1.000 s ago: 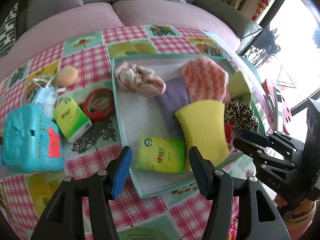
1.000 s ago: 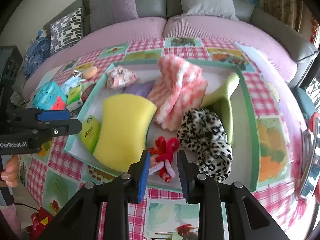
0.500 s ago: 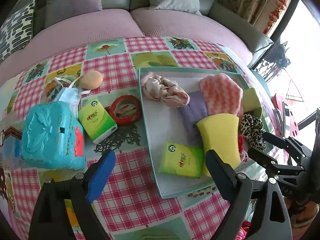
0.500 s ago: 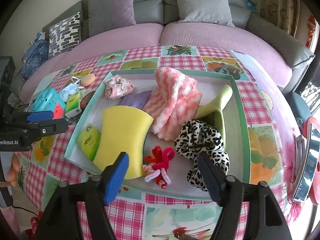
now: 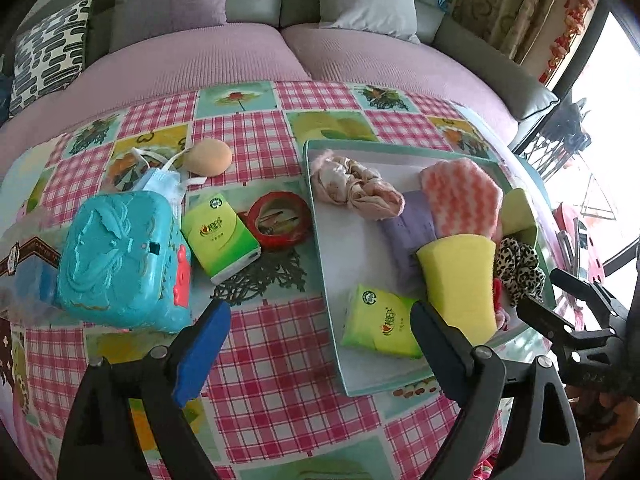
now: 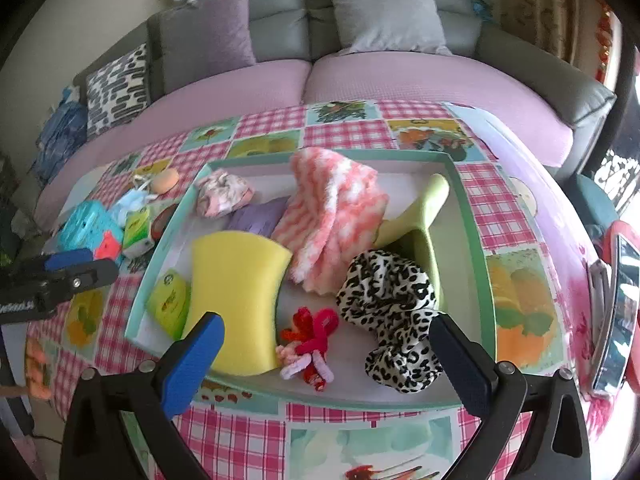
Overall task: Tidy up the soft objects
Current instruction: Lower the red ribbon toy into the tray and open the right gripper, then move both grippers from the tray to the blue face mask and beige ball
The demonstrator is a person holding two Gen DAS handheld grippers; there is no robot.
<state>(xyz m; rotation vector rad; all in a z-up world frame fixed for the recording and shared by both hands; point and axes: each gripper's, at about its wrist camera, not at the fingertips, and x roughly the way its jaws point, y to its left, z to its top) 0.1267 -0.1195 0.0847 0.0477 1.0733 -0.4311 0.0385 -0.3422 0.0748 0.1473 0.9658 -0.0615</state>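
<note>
Left gripper (image 5: 320,328), jaws apart and empty, nearer the green rectangular tissue pack (image 5: 220,238) ahead-left on the counter (image 5: 280,380); right gripper (image 6: 326,344) likewise spread, over the tray (image 6: 490,280).

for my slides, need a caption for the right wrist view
Open right gripper above a tray of sponge, striped cloth and leopard scrunchie.

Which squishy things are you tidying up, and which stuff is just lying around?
For the job: yellow sponge, pink striped cloth, leopard scrunchie, tissue pack, face mask, all going into the tray.

Just lying about: red tape roll, teal plastic box.
</note>
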